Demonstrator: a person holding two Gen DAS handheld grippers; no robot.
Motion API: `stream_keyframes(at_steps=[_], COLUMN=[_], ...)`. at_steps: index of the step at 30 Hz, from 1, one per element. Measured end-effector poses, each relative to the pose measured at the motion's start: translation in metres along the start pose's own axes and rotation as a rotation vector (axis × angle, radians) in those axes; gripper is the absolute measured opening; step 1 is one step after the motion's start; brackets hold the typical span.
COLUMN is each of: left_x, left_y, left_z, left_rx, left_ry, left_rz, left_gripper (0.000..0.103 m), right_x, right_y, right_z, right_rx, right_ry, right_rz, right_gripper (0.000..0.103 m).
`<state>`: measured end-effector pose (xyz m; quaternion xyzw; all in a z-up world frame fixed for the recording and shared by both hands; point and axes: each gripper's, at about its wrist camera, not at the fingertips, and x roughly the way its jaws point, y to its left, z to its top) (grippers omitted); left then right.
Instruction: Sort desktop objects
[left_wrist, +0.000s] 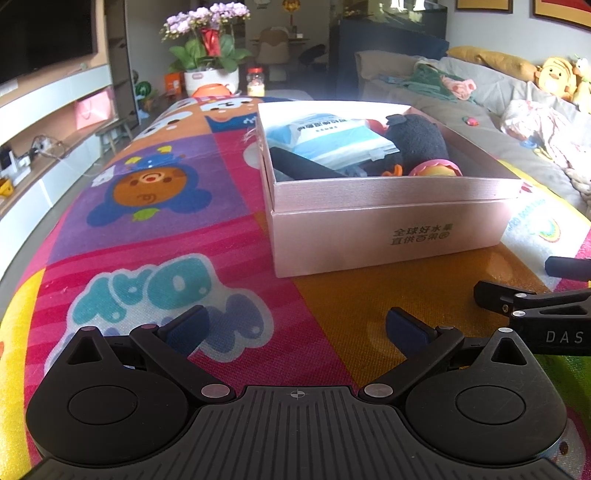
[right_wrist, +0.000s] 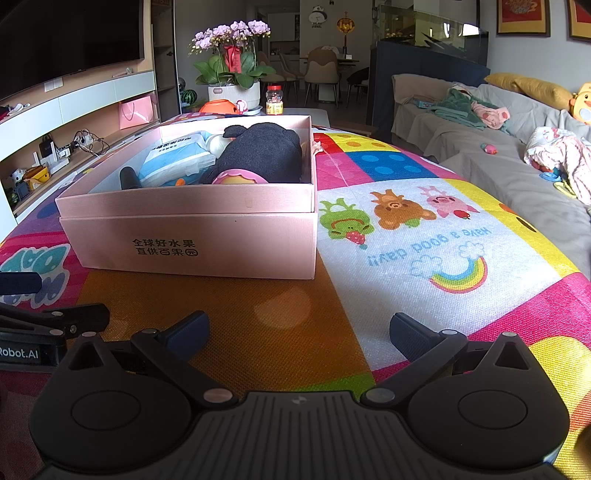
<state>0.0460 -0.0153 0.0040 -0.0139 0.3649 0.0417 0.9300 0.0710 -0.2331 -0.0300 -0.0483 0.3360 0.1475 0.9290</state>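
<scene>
Jaws wide on both, nothing held. Left gripper (left_wrist: 295, 328) and right gripper (right_wrist: 299, 332) low over surface (right_wrist: 258, 314), side by side. Pink box (right_wrist: 192, 240) ahead: forward-right of left, forward-left of right, long axis crosswise. Black plush (right_wrist: 258, 151), blue packet (left_wrist: 332, 136) inside. About equally near.

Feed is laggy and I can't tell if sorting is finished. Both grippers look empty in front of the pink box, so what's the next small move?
Probably hold both back and stop: the left gripper and right gripper are open and empty, the pink box already holds the black plush, the blue packet and other items, and nothing loose shows on the mat near it.
</scene>
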Motion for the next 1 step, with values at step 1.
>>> stream_keyframes(at_steps=[1], left_x=[0.0001], left_y=[-0.0001], left_z=[0.0001], left_rx=[0.000], left_ry=[0.001], left_rz=[-0.001], left_gripper=[0.103], right_x=[0.0001], right_y=[0.0004], right_z=[0.0000], right_rx=[0.000], right_ry=[0.000], right_rz=[0.000], right_gripper=[0.103])
